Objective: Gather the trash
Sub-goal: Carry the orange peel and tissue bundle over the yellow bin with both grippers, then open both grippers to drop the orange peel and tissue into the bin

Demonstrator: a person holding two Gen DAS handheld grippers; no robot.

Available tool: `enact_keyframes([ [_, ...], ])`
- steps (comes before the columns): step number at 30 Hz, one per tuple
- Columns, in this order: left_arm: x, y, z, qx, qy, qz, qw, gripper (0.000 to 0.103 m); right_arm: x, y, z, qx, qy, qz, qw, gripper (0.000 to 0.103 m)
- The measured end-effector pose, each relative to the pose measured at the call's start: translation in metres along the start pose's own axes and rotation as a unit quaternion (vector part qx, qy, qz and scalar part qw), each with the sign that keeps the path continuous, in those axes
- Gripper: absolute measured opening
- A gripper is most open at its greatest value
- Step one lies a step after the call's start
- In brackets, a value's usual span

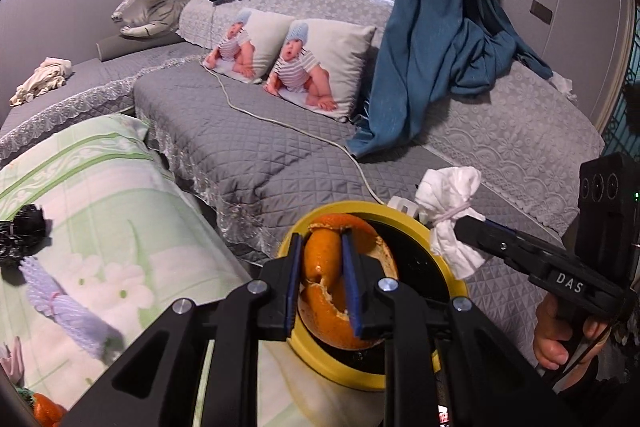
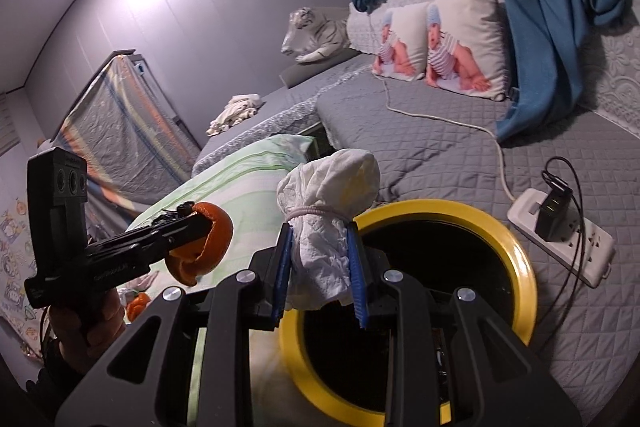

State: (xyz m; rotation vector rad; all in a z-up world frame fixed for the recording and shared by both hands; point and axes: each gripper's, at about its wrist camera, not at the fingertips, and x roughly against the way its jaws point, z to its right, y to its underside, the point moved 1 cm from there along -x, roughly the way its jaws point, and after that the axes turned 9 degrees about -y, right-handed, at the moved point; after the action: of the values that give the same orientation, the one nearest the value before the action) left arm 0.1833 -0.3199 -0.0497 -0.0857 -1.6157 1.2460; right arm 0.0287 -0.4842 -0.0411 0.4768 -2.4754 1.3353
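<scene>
My left gripper (image 1: 322,281) is shut on an orange peel (image 1: 344,323), held just over the mouth of a yellow-rimmed bin (image 1: 320,363) with a dark inside. From the right, my right gripper (image 1: 460,227) reaches in, shut on a tied wad of white tissue (image 1: 448,195). In the right wrist view the right gripper (image 2: 318,269) clamps that tissue wad (image 2: 332,195) above the bin's yellow rim (image 2: 524,267). To its left the left gripper (image 2: 200,223) carries the orange peel (image 2: 212,243). A hand (image 1: 560,339) grips the right tool.
The bin stands between a green floral-covered surface (image 1: 100,211) and a grey quilted sofa (image 1: 248,147). A purple foam net (image 1: 64,303) and black crumpled scrap (image 1: 20,231) lie on the green cover, more orange peel (image 1: 46,409) at its near corner. A power strip (image 2: 560,235) lies right.
</scene>
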Motion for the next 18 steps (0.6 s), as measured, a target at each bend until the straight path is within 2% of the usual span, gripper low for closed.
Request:
enact_keyframes([
  [18, -0.058, 0.019, 0.021, 0.009, 0.011, -0.047, 0.9988, 0.019, -0.016, 0.019, 0.052, -0.048, 0.050, -0.017, 0.997, 0.025],
])
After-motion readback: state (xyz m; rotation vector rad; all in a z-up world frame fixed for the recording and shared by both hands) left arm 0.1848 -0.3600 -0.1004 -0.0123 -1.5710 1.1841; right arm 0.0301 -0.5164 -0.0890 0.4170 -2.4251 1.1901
